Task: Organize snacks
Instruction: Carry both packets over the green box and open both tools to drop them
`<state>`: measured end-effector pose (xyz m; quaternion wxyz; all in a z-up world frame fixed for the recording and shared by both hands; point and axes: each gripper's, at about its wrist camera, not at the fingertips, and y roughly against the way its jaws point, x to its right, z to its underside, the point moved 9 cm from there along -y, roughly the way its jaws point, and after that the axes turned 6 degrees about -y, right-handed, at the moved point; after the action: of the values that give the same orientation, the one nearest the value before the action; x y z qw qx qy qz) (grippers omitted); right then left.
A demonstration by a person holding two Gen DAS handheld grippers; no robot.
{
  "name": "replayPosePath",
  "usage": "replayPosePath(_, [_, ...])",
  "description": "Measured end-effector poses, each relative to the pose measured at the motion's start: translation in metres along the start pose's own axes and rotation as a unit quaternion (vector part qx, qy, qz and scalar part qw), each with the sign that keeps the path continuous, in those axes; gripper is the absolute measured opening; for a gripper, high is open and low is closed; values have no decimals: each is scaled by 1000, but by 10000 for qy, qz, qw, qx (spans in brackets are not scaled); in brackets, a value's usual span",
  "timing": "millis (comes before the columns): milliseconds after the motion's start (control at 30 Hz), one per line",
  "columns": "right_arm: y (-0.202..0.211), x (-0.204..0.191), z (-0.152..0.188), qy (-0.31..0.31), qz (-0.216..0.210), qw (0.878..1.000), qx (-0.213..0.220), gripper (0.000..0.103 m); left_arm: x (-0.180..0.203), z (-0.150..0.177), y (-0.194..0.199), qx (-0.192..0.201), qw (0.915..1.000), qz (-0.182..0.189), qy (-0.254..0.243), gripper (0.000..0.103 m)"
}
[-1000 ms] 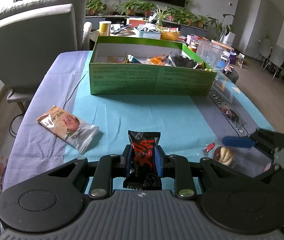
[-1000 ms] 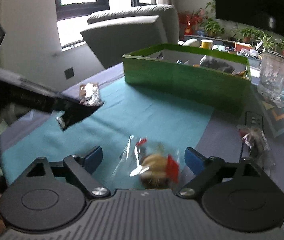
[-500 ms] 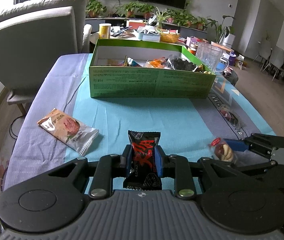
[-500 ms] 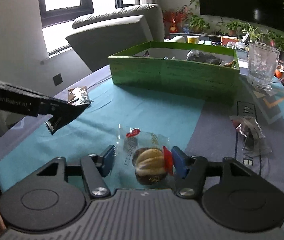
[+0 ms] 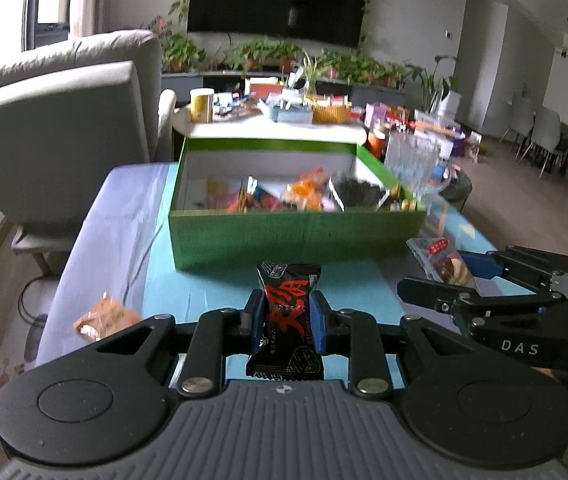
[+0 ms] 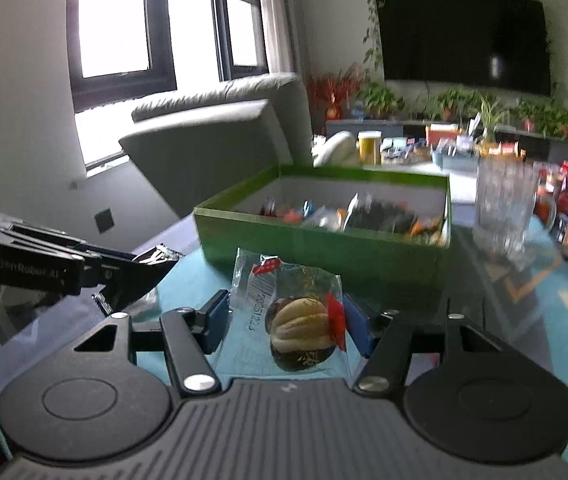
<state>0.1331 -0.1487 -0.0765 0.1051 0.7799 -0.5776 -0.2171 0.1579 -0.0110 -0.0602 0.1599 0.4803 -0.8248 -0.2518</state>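
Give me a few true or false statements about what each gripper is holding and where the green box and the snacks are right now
1. The left gripper grips a black snack packet. True.
2. The right gripper is empty. False: its jaws are shut on a clear-wrapped pastry.
3. The green box already contains snacks. True.
4. The orange packet is inside the box. False: it lies on the tablecloth.
5. A glass mug stands beside the box. True.

Both wrist views low, facing green box [image 5: 296, 236]
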Motion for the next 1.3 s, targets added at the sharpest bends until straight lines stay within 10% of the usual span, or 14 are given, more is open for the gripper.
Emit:
replayPosePath(633, [-64,53,-74,59,498,9976,471,58,-47,-105,-70,491,9978,-399,211,22])
replayPosePath(1300, [-113,92,-65,-613,421,9972,-71,59,-72,-59,-145,-486,9950,-845,212,34])
